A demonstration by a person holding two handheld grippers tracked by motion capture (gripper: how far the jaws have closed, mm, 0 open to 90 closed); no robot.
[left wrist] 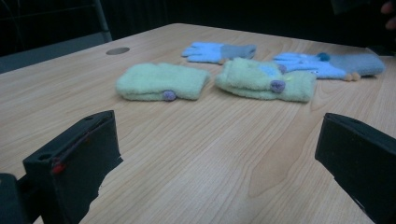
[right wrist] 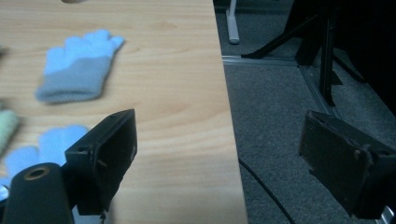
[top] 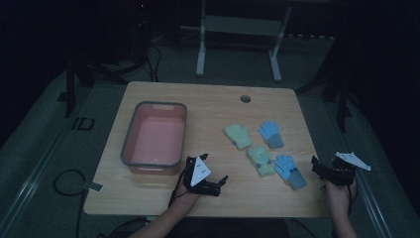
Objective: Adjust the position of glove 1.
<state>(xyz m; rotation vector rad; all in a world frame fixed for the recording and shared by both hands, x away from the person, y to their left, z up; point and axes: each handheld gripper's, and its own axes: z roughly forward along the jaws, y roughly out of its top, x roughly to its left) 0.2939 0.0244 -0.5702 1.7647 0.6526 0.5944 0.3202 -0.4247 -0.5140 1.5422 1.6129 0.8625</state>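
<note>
Four small gloves lie on the right half of the wooden table [top: 213,106]: a green mitten [top: 238,136], a blue glove [top: 271,134], a second green glove [top: 261,159] and a second blue glove [top: 290,171]. My left gripper [top: 218,185] rests low near the front edge, open and empty, its jaws pointing right toward the gloves. In the left gripper view the green mitten [left wrist: 161,82] and green glove [left wrist: 264,79] lie ahead of the open left gripper [left wrist: 219,154]. My right gripper [top: 321,168] hovers open at the table's right edge. In the right gripper view a blue glove [right wrist: 79,65] lies to the left of it.
A pink basin with a grey rim [top: 154,136] stands on the left half of the table. A round cable hole [top: 245,98] is near the far edge. White frame legs [top: 200,49] and dark stands are on the carpet beyond. A cable [top: 67,181] lies on the floor at left.
</note>
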